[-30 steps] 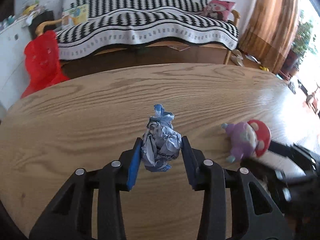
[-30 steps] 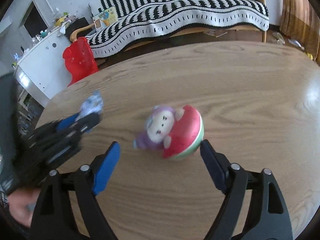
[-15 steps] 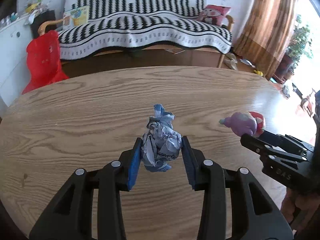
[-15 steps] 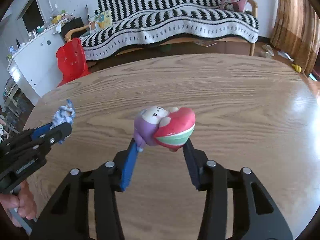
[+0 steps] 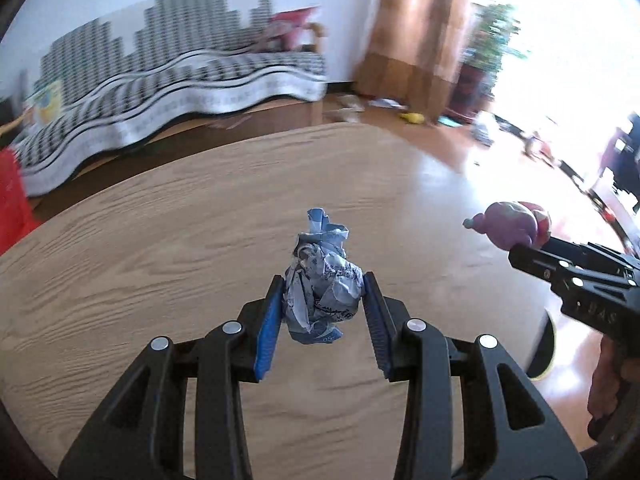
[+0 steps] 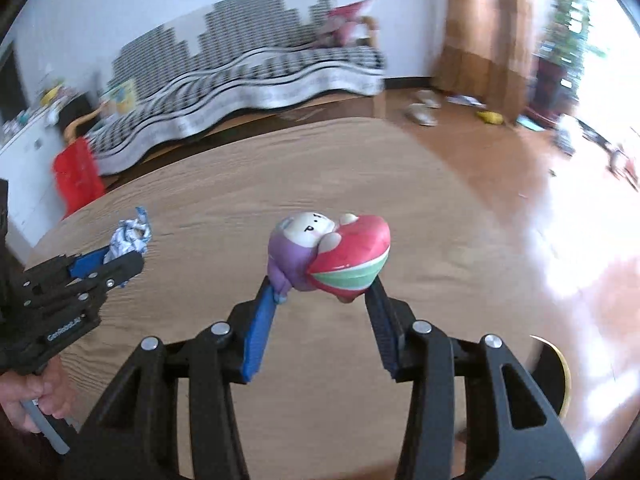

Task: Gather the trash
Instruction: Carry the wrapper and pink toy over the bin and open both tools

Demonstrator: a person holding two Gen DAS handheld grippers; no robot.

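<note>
Above the table (image 5: pixel 168 248): left gripper (image 5: pixel 323 292) clamped on paper wad (image 5: pixel 322 286); right gripper (image 6: pixel 325 286), jaws just closed, clamped on toy (image 6: pixel 332 254).

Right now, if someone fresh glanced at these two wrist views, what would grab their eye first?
Probably the two loads: the left gripper is shut on a crumpled paper ball, and the right gripper is shut on a purple and red squishy toy, both above the wooden table. Behind stands a black-and-white striped sofa.
</note>
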